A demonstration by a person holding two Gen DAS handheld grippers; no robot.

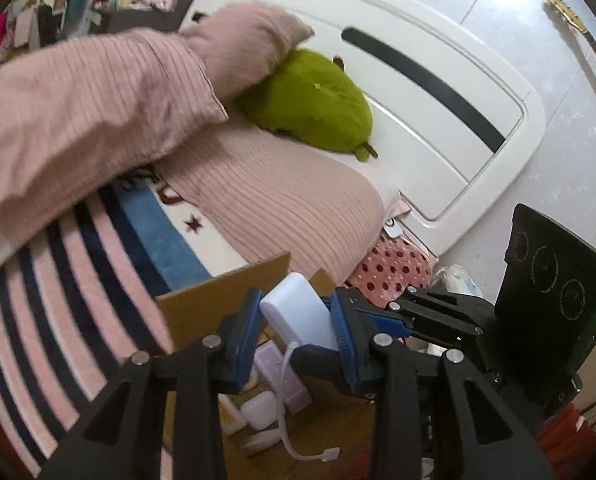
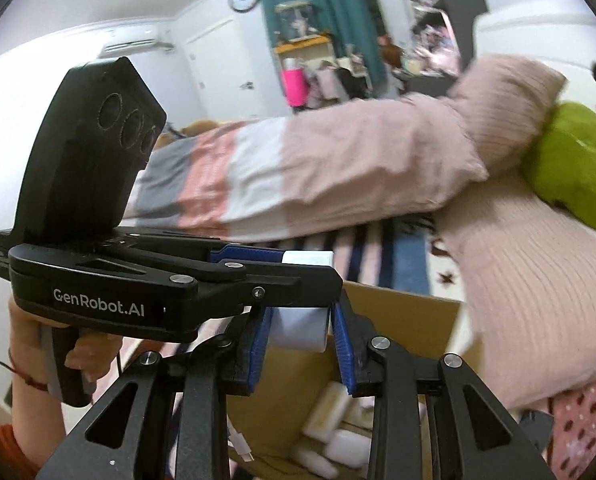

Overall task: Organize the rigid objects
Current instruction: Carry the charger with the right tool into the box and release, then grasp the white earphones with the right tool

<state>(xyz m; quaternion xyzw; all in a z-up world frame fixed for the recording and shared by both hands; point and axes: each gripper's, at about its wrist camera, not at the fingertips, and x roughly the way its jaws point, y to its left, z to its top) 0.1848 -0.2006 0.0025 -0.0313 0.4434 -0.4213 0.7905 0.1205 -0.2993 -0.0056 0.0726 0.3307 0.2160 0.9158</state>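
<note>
Both grippers are on the same white power bank (image 1: 298, 312) right now. My left gripper (image 1: 296, 320) has its blue fingers (image 1: 245, 330) clamped on the sides of it, a short white cable (image 1: 288, 412) dangling below. My right gripper (image 2: 299, 340) pinches the same power bank from the other side, fingers (image 2: 343, 350) closed against it, crossing under the left one. Directly beneath the fingers sits an open cardboard box (image 1: 218, 304) on the bed, holding small white and pale purple items I can't identify. Beyond the fingers lie a pink ribbed pillow (image 1: 282, 204) and a green plush (image 1: 309, 104).
</note>
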